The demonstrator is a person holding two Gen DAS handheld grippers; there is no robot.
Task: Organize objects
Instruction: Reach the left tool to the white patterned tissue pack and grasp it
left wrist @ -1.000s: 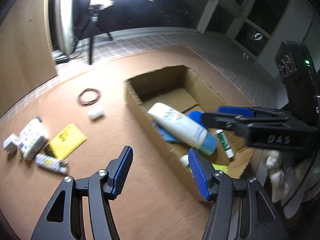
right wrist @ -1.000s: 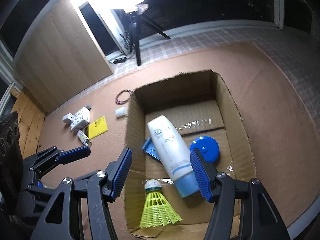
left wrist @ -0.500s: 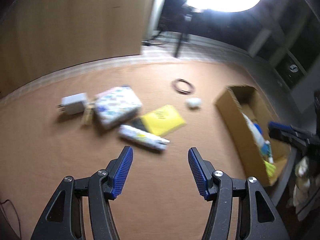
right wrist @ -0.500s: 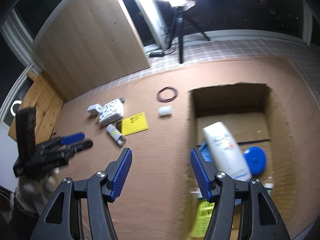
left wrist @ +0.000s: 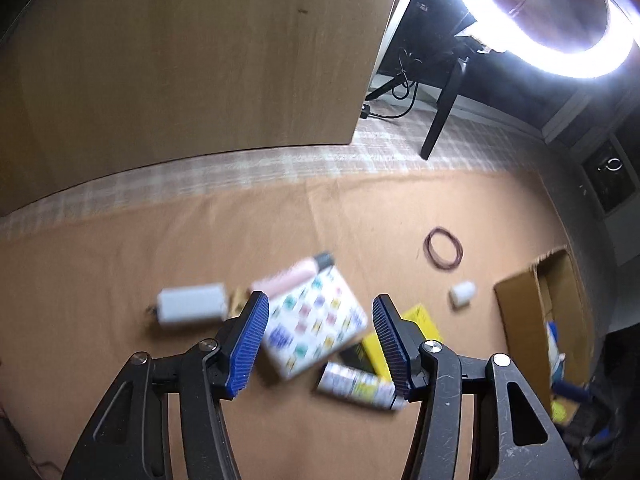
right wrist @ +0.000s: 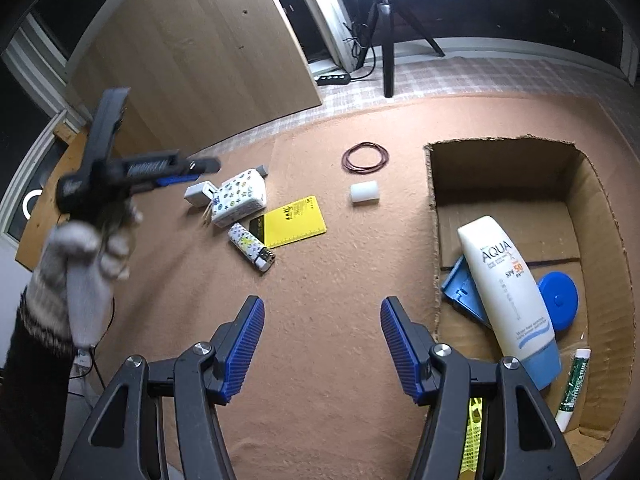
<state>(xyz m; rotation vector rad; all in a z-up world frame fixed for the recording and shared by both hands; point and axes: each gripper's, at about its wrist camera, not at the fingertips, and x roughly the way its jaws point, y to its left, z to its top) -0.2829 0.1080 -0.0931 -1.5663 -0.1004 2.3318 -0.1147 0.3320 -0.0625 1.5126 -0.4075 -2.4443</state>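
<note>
My left gripper [left wrist: 318, 340] hovers over a white box with coloured prints [left wrist: 316, 320]. Its jaws are closing, and nothing is pressed between the pads. Around the printed box [right wrist: 240, 198] lie a white charger [right wrist: 198, 196], a patterned lighter [right wrist: 252, 248] and a yellow card [right wrist: 296, 222]. A gloved hand [right wrist: 88, 256] holds the left gripper [right wrist: 196, 172] above that cluster. My right gripper [right wrist: 322, 344] stands open and empty over the brown mat, left of the cardboard carton [right wrist: 432, 200]. The carton holds a sunscreen tube [right wrist: 504, 280], a blue lid [right wrist: 558, 300] and a lip balm [right wrist: 574, 392].
A white cylinder [right wrist: 365, 192] and a dark rubber loop [right wrist: 366, 156] lie between the cluster and the carton. A yellow shuttlecock [right wrist: 474, 440] shows behind my right finger. A wooden panel [right wrist: 192, 60], a tripod [right wrist: 386, 40] and a power strip [right wrist: 334, 78] stand beyond the mat.
My left gripper swung left, away from the carton, and now hangs over the printed box. The right gripper shifted left off the carton to above the bare mat.
</note>
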